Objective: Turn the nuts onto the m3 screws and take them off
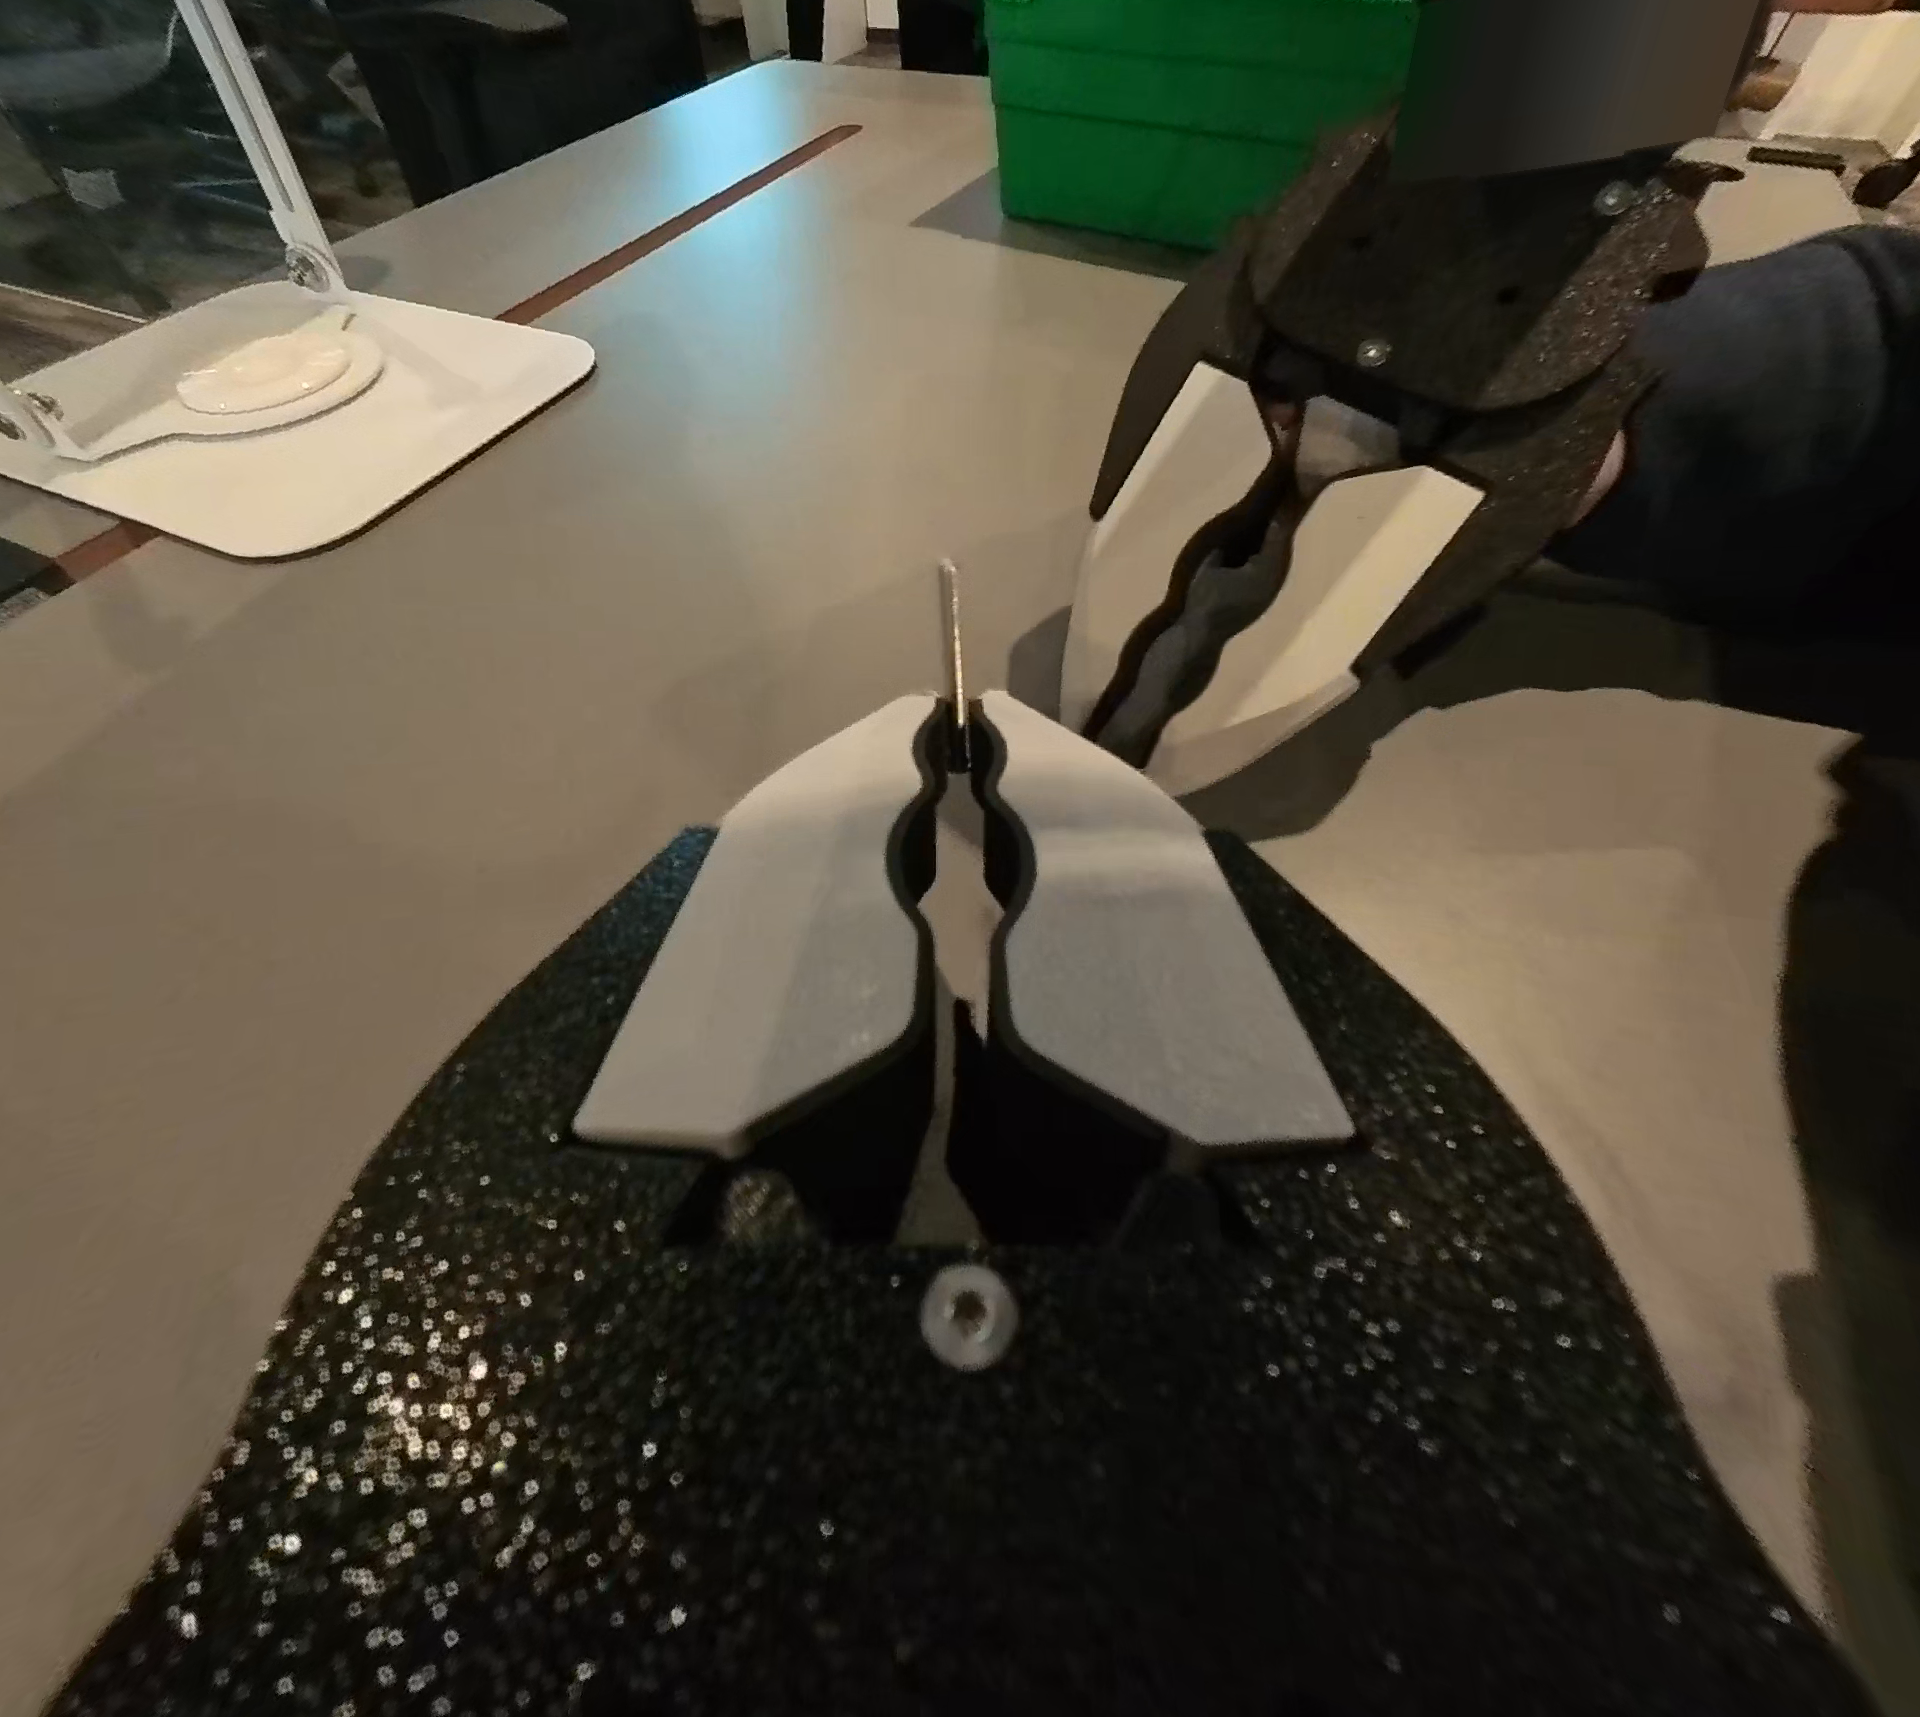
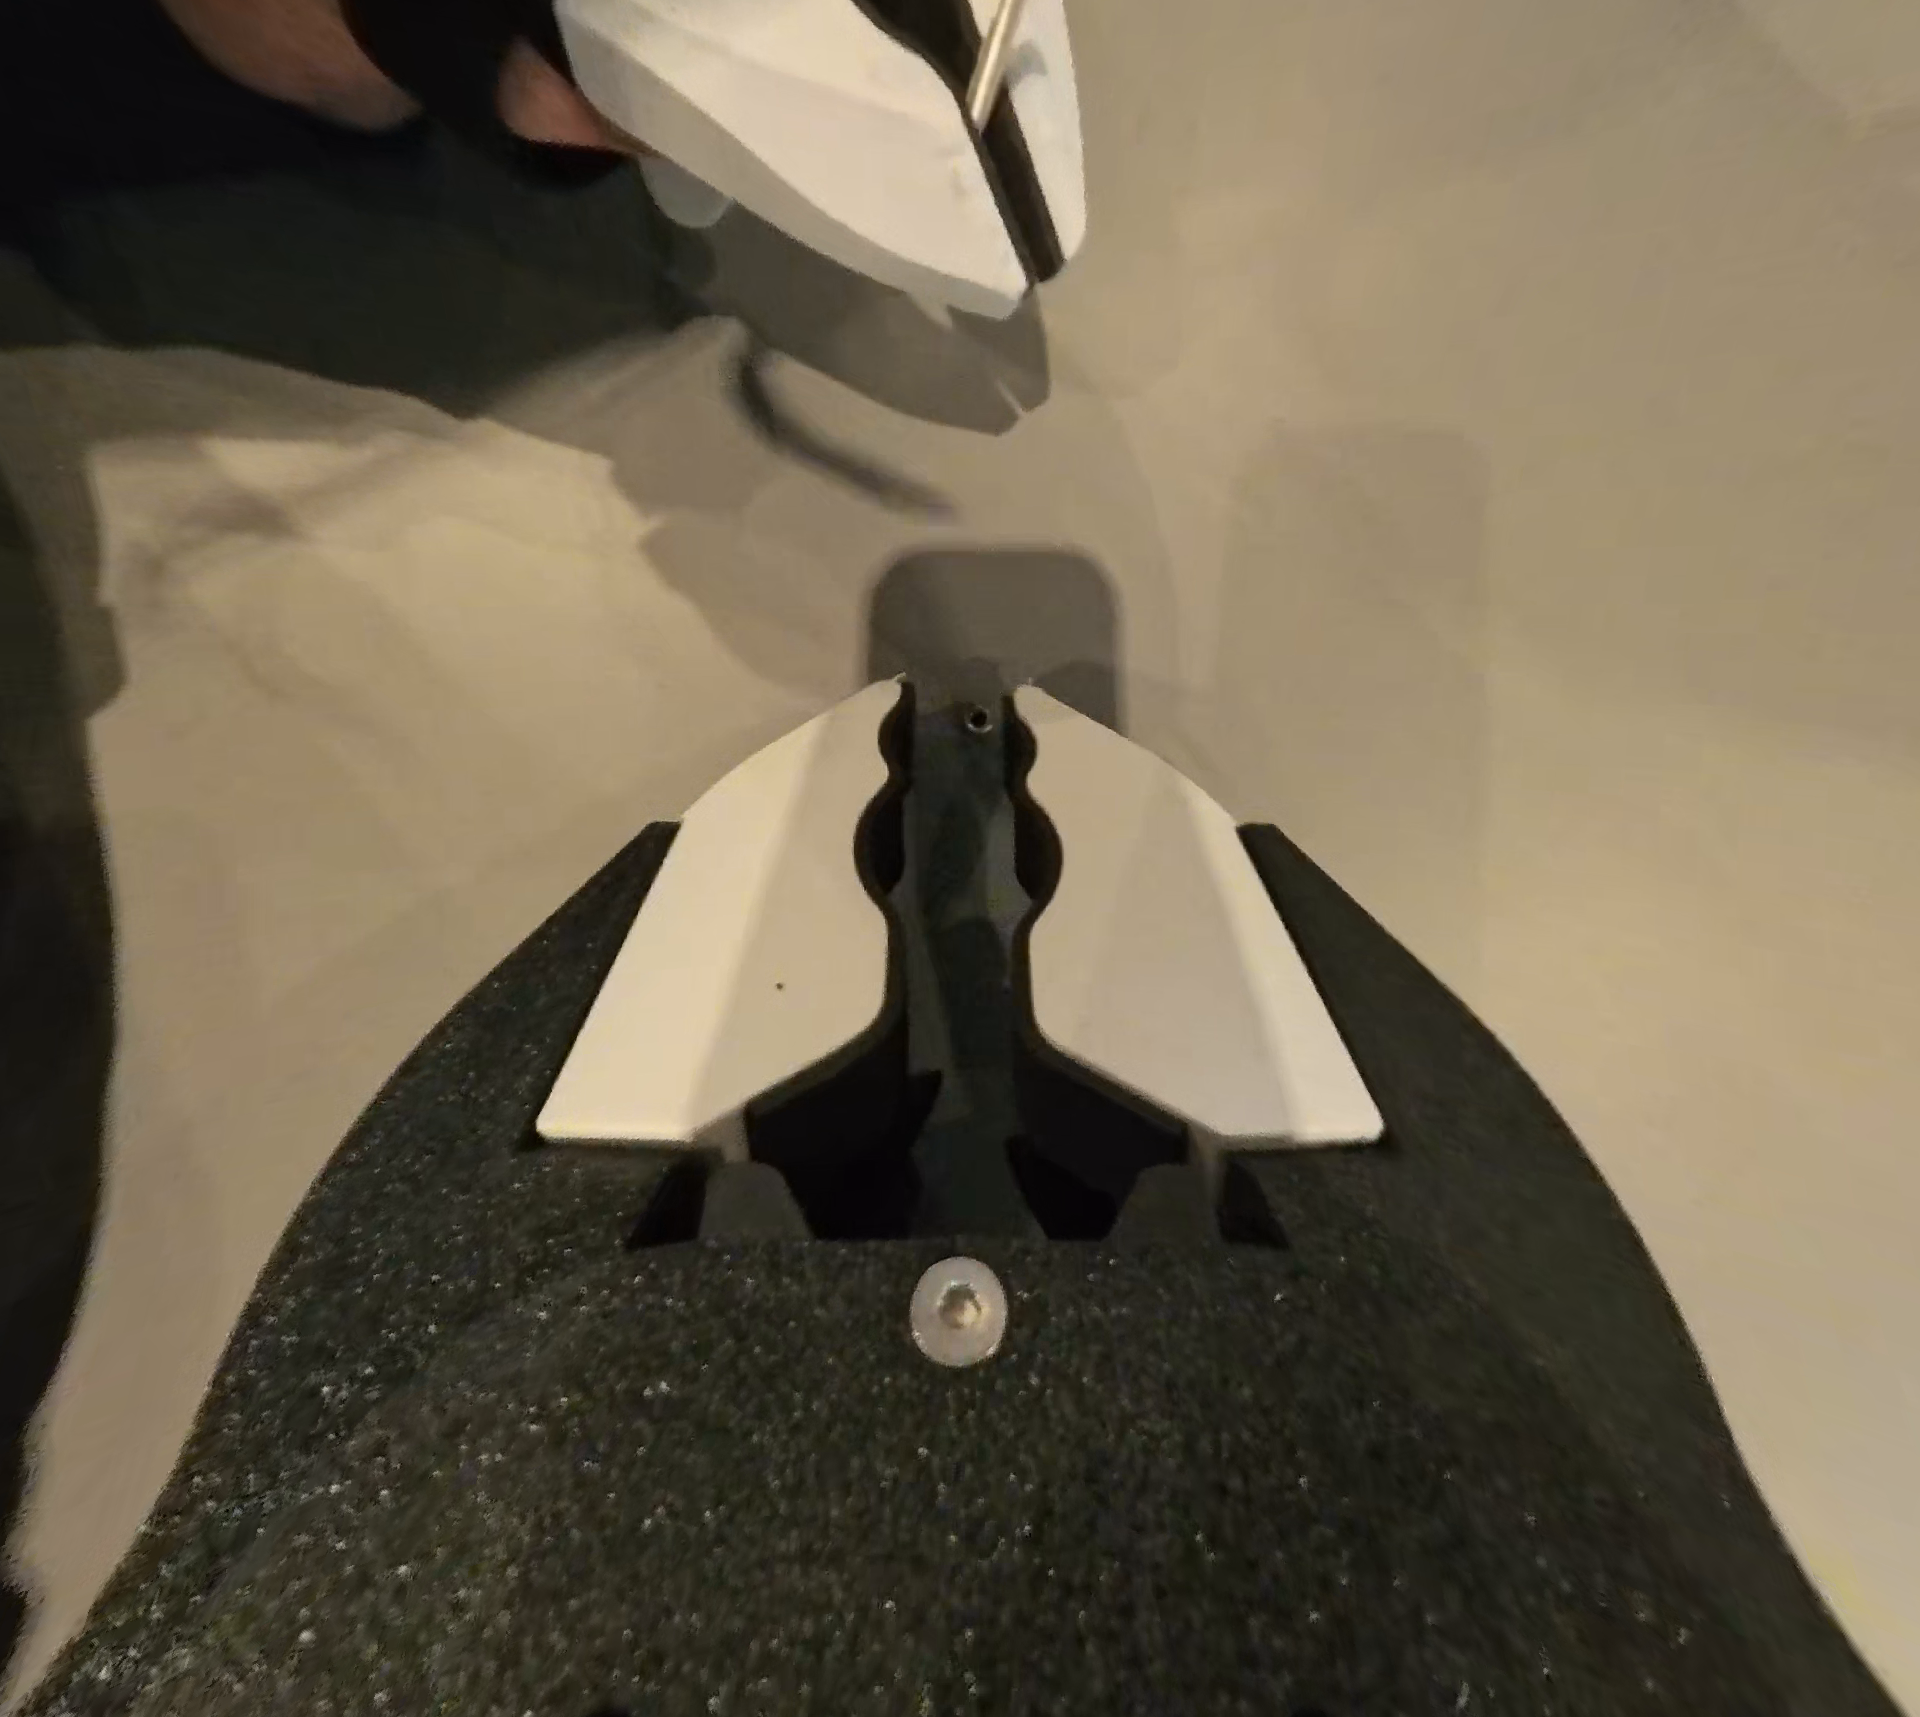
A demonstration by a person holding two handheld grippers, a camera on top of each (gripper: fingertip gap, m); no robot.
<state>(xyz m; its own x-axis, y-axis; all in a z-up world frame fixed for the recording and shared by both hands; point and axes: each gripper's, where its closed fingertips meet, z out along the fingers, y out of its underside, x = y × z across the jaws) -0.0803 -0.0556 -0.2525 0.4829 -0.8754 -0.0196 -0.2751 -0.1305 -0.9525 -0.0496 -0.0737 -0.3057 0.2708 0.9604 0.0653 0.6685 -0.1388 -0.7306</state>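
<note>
Ample bare table [image 1: 520,732] around claws.

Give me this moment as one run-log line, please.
left gripper: shut on screw, shaft pointing up | right gripper: open over nut on table | nut not yet on screw

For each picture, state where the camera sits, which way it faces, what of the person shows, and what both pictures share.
Left wrist view: on the left gripper, looking along the grey table toward a green plastic bin; a dark sleeve shows.
Right wrist view: on the right gripper, facing down at the table; a hand shows.
Shared: both grippers, the thin silver screw.
</note>
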